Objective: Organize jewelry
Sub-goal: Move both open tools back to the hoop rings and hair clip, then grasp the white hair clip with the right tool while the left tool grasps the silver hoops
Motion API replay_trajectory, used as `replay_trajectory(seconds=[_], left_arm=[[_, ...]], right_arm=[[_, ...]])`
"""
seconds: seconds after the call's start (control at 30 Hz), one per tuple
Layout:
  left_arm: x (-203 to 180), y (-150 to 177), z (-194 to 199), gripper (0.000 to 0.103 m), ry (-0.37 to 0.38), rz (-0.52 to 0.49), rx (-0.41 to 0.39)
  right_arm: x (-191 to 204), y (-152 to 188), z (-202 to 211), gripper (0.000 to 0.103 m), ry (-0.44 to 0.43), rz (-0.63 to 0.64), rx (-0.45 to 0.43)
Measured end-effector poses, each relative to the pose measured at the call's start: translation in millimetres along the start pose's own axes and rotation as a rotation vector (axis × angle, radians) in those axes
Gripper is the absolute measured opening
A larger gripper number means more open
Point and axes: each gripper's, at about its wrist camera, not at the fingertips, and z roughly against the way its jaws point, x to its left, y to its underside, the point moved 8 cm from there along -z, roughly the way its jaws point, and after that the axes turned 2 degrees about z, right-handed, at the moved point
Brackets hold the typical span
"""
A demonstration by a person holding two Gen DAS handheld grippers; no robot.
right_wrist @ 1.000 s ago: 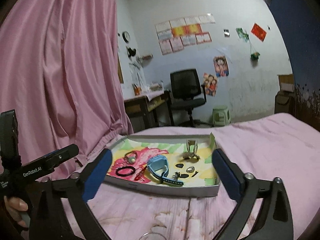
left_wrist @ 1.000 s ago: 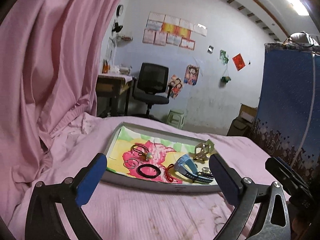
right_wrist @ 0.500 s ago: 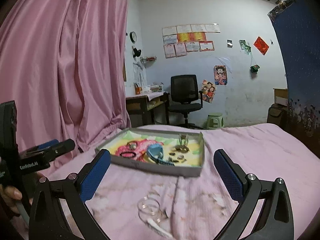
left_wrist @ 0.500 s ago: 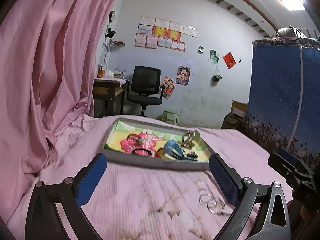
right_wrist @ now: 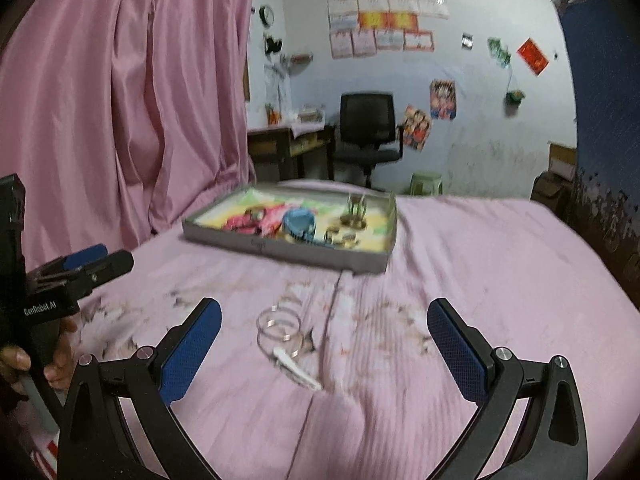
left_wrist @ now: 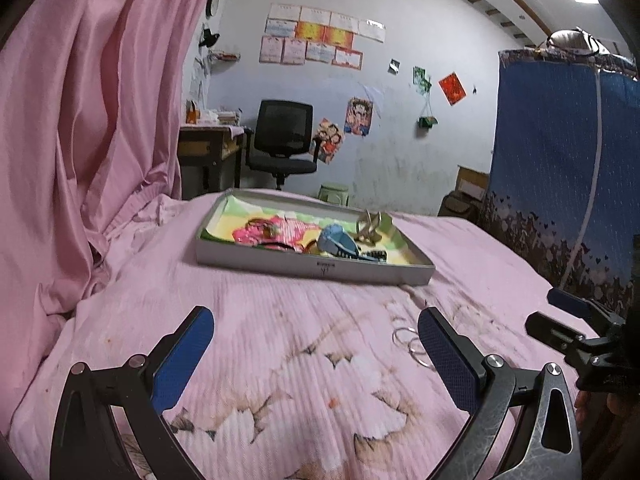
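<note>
With both grippers spread wide and empty, the left gripper (left_wrist: 316, 344) and right gripper (right_wrist: 324, 336) hover low over the pink ribbed bedspread (right_wrist: 480, 280). Thin clear linked rings with a white tag (right_wrist: 280, 332) lie loose on it, between the right gripper's fingers, well short of the shallow grey tray with colourful liner (left_wrist: 312, 268). Risk, I'd judge: thin rings on soft fabric, pads may slide over them or pinch cloth. Right view is motion-blurred; tray contents hard to identify; rings partly hidden behind a pad in left view.
</note>
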Motion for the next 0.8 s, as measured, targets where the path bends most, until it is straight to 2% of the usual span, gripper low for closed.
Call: replay_trajectory(seconds=[0.33, 0.4, 0.47, 0.8], left_arm=[[-5, 20, -31, 0.103, 0.039, -0.003, 0.174], [-8, 23, -36, 0.103, 0.054, -0.01, 0.194], [-11, 25, -39, 0.102, 0.066, -0.022, 0.207], [-23, 34, -58, 0.092, 0.127, -0.058, 0.272]], right_arm=[[-4, 42, -36, 0.101, -0.081, -0.027, 0.214], [-1, 46, -41, 0.093, -0.102, -0.021, 0.231], [5, 49, -46, 0.074, -0.12, 0.001, 0.248], [27, 56, -61, 0.046, -0.201, 0.102, 0.298]])
